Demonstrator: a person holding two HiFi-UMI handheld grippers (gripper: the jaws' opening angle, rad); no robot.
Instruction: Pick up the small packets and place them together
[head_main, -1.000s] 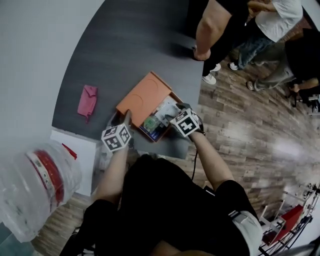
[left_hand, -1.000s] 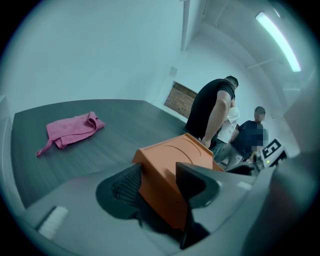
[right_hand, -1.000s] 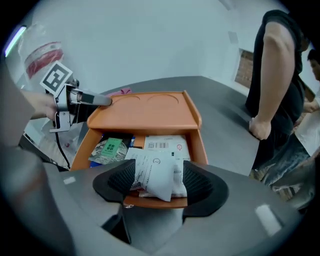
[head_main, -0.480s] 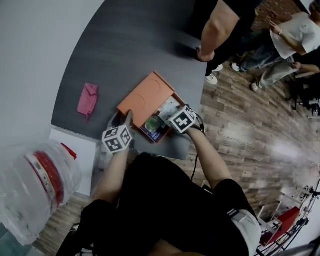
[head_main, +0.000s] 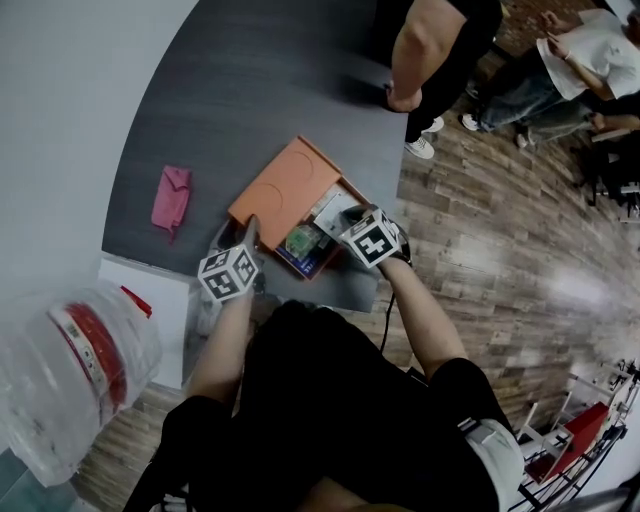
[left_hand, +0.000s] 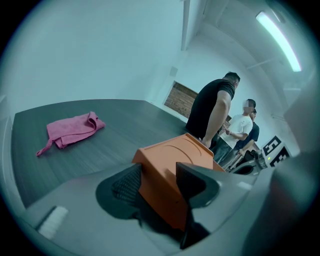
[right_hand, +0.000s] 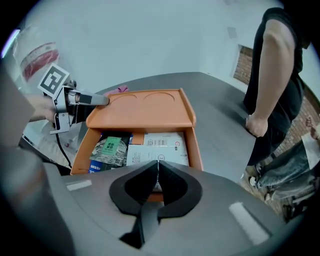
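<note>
Packets: I see white packet (right_hand: 157, 145) and green packet (right_hand: 111, 147) side by side inside box (right_hand: 197, 150).
Right gripper (right_hand: 158, 166): jaws just closed together, tips at white packet's near edge.
Left gripper (left_hand: 159, 174): clamped on lid (left_hand: 175, 152).

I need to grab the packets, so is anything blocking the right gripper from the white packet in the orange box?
Nothing visible does. The left gripper holds the lid open, and the right gripper has just closed its jaws on the near edge of the white packet inside the orange box, apparently pinching it.
</note>
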